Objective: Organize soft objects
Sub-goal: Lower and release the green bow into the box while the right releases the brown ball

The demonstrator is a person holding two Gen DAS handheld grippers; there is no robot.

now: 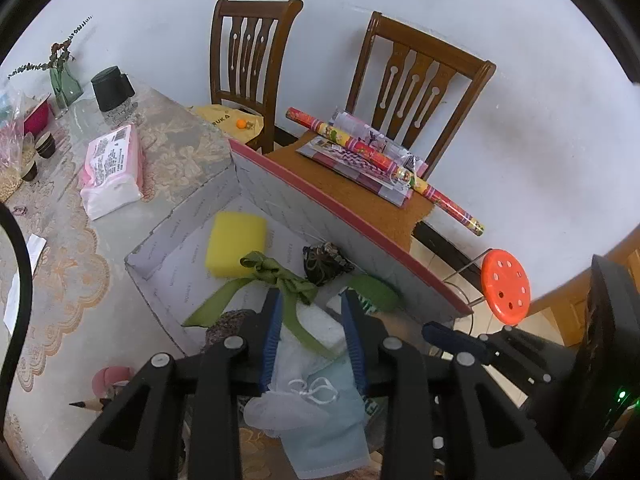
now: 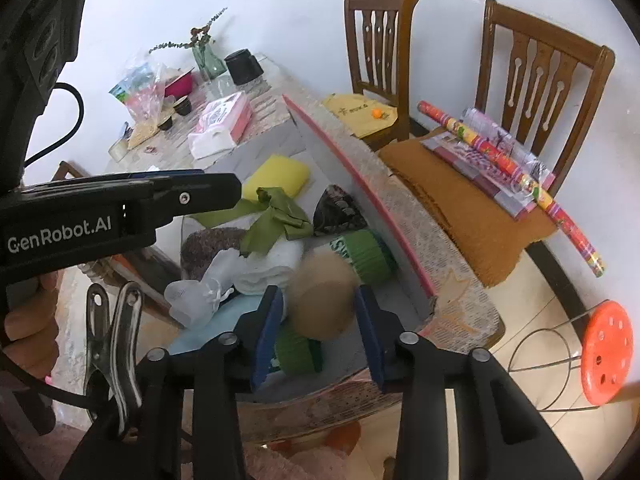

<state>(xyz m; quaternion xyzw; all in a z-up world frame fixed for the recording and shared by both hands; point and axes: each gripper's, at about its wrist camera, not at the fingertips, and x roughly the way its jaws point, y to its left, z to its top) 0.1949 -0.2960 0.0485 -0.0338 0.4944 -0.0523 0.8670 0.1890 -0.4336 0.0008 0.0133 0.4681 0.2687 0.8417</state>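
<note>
Box [image 1: 256,196] on worktop [image 1: 80,248] collects soft goods: yellow sponge [image 1: 236,242], green ribbon [image 1: 276,276], towels. Left tool [image 1: 312,304] parted above ribbon, gripping nothing. Right tool [image 2: 318,300] parted around blurred tan ball [image 2: 322,296]; contact unclear, likely dropping.

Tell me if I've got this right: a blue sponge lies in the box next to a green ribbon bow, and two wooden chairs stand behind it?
Nearly. The sponge is yellow, not blue, as the left wrist view shows. It does lie in the box next to the green ribbon bow, with the two wooden chairs behind.
</note>
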